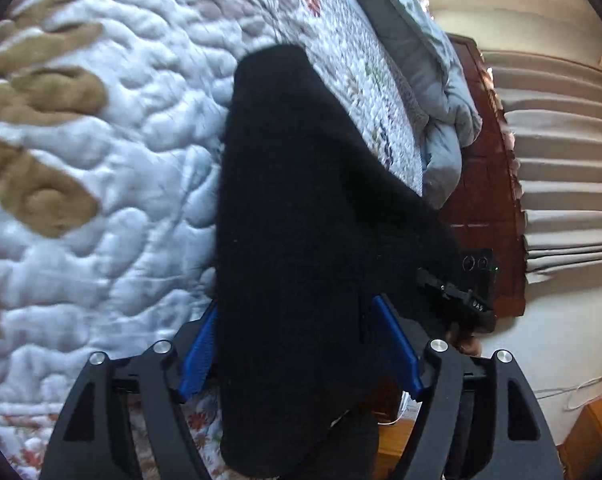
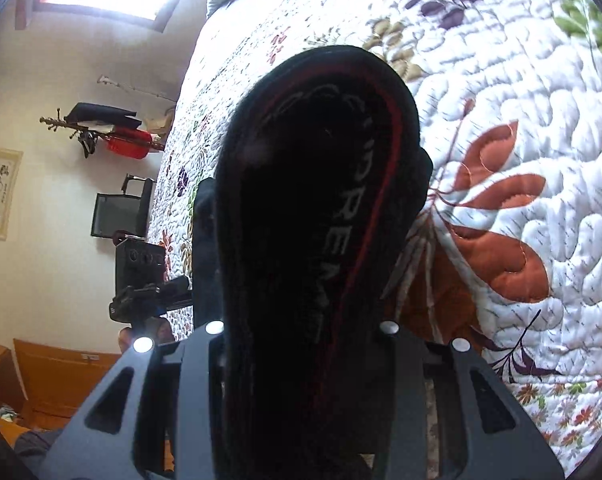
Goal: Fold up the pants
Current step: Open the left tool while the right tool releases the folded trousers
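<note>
Black pants (image 1: 301,220) hang between both grippers above a quilted bed. In the left wrist view my left gripper (image 1: 301,344) is shut on a thick fold of the black cloth, its blue pads (image 1: 199,360) pressed against each side. In the right wrist view my right gripper (image 2: 301,332) is shut on the pants' waistband (image 2: 333,184), which shows a red stripe and white lettering. The cloth hides both pairs of fingertips. The right gripper (image 1: 467,300) also shows at the right of the left wrist view, and the left gripper (image 2: 141,300) at the left of the right wrist view.
A floral quilt (image 2: 521,140) covers the bed below. A grey-blue duvet (image 1: 441,120) is bunched at the bed's far end by a dark wooden headboard (image 1: 485,200). Curtains (image 1: 561,180), a coat rack (image 2: 113,132) and wooden furniture (image 2: 53,380) stand around the bed.
</note>
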The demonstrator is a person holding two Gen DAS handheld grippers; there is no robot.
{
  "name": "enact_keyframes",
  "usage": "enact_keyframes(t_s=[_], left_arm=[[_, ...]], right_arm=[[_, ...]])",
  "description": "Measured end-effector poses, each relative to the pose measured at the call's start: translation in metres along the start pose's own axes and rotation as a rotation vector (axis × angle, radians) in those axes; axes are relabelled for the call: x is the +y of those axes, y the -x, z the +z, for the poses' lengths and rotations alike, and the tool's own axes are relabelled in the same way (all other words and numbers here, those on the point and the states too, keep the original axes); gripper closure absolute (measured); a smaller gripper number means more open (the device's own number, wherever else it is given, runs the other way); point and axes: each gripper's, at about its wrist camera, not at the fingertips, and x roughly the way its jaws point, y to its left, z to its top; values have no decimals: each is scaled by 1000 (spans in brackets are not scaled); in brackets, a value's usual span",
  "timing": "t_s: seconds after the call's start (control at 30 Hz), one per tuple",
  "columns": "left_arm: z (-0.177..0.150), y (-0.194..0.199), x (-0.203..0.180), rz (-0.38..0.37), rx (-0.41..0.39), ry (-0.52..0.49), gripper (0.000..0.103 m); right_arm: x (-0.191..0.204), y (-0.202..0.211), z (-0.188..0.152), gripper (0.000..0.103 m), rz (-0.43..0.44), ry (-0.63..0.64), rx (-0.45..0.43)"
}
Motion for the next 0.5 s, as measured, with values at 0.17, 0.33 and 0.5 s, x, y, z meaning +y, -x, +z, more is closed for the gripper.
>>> enact_keyframes(t_s=[0.17,0.33,0.5], left_arm=[[-1,-2,-2,48,-25,14,71],[-2,10,-35,91,-59,-54,77],[11,49,-71,92,-99,-129,77]], right_arm=[[-6,-2,-3,68,17,-6,4],[9,3,-3,69,-24,23,-2],[61,12,8,69,-16,95,-42]])
